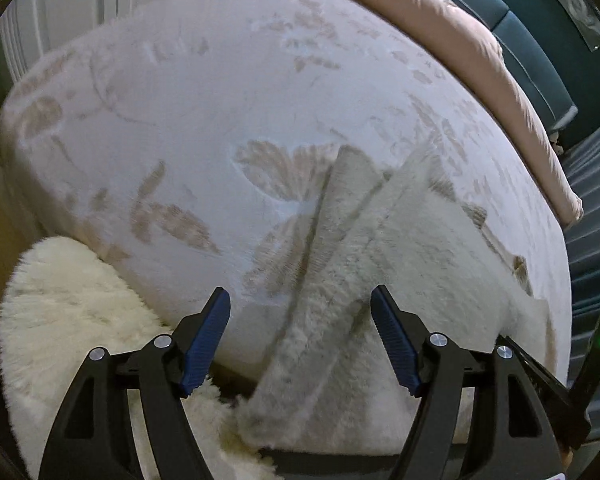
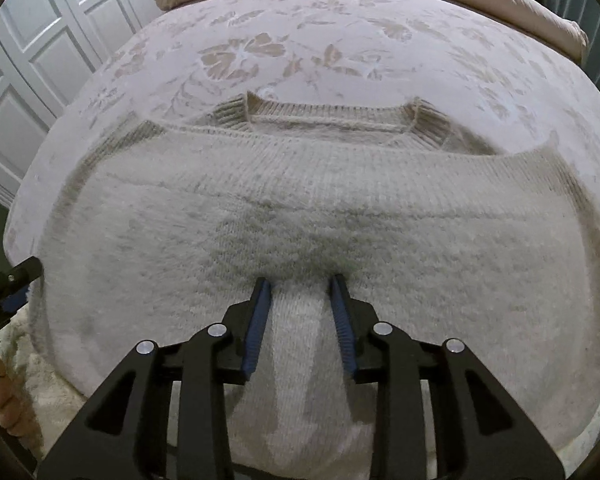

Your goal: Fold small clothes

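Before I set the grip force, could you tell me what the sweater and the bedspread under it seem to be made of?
Sweater: fuzzy cream knit, probably wool or acrylic; ribbed collar and stitch rows show. Bedspread: plush pale fabric with a beige floral pattern, likely fleece or velour.

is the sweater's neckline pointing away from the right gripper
Yes, in the right wrist view the sweater lies flat on the bed with its ribbed collar at the far edge, away from the right gripper.
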`<control>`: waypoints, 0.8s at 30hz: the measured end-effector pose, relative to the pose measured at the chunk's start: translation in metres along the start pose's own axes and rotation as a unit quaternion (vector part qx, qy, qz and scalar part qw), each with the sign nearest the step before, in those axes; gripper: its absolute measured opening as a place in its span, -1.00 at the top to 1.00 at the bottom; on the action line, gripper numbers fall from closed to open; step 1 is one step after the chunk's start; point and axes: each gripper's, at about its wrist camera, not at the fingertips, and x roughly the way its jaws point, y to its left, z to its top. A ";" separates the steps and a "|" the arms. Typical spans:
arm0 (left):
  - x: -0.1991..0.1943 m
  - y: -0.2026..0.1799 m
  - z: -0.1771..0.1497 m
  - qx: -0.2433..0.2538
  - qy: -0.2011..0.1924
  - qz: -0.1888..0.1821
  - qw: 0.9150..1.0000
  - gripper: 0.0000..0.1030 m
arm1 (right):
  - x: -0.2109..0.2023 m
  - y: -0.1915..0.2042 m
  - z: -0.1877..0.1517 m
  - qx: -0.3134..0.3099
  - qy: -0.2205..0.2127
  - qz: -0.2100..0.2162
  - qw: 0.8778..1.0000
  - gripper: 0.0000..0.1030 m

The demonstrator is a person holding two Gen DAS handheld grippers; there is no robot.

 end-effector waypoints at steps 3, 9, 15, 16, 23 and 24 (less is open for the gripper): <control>0.017 -0.004 -0.001 -0.003 0.018 -0.018 1.000 -0.40 | 0.004 -0.001 0.002 0.002 -0.001 0.000 1.000 0.36; 0.030 -0.026 -0.004 0.037 0.000 0.000 0.999 -0.75 | 0.010 0.001 0.008 0.000 0.002 -0.002 1.000 0.31; 0.030 -0.042 0.003 0.066 0.015 -0.019 0.998 -0.05 | 0.009 -0.002 0.006 -0.004 -0.013 0.005 1.000 0.30; 0.029 -0.044 0.004 0.063 0.023 -0.030 0.997 0.18 | 0.007 -0.004 0.004 0.000 -0.017 0.011 1.000 0.30; 0.005 -0.072 0.003 0.084 0.011 -0.057 0.995 0.64 | -0.045 -0.019 -0.024 0.037 -0.081 0.058 0.994 -0.07; -0.004 -0.083 0.002 0.094 0.005 -0.065 0.993 0.66 | -0.053 -0.023 -0.032 0.036 -0.088 0.057 0.994 -0.08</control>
